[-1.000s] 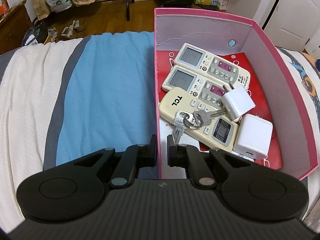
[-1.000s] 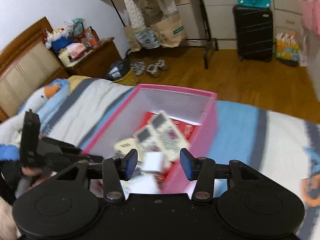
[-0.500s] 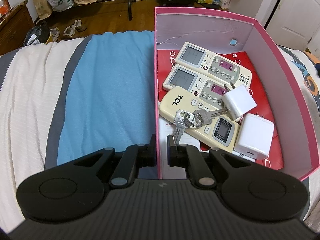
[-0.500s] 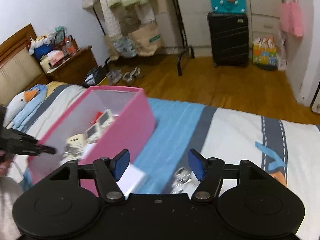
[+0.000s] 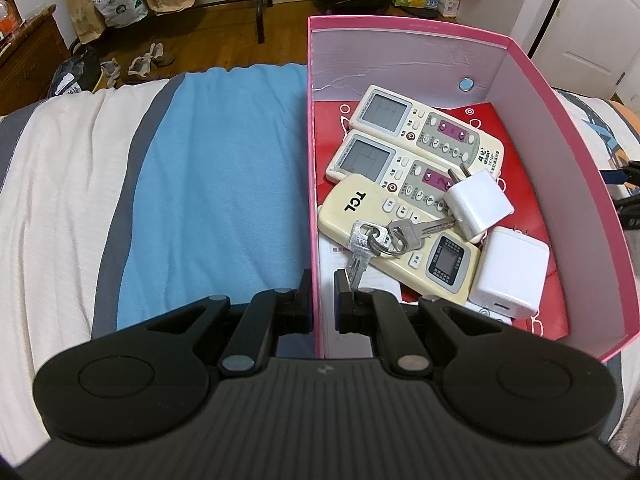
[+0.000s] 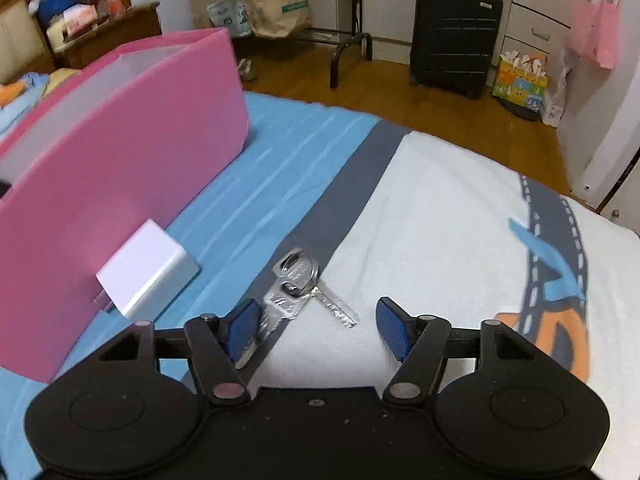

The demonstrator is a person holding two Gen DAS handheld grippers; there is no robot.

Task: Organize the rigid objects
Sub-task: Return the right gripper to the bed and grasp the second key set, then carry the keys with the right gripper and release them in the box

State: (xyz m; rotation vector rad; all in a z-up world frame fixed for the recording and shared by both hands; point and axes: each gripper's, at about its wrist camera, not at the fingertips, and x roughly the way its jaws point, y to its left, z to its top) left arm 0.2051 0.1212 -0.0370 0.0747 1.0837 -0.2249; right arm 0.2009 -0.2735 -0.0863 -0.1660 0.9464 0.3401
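Note:
In the left wrist view my left gripper point(image 5: 322, 284) is shut on the near left wall of the pink box point(image 5: 408, 60). Inside lie two white remotes point(image 5: 424, 128), a cream TCL remote point(image 5: 396, 232), a bunch of keys point(image 5: 380, 236) and two white chargers point(image 5: 510, 272). In the right wrist view my right gripper point(image 6: 316, 320) hangs low over the bed, its jaws opening. A second set of keys point(image 6: 298, 284) lies on the bedcover just ahead of the fingertips, nearer the left one, untouched. A white charger point(image 6: 148, 268) rests against the outside of the pink box point(image 6: 120, 140).
The bedcover point(image 6: 440, 220) has blue, grey and white stripes. Beyond the bed's edge are wooden floor, a black suitcase point(image 6: 454, 36), paper bags point(image 6: 276, 4), shoes point(image 5: 148, 60) and a cluttered nightstand point(image 6: 104, 36).
The right gripper swung away from over the box and sank to the bed beside it, its jaws spreading wider; the loose keys and charger came into view. The left gripper kept still.

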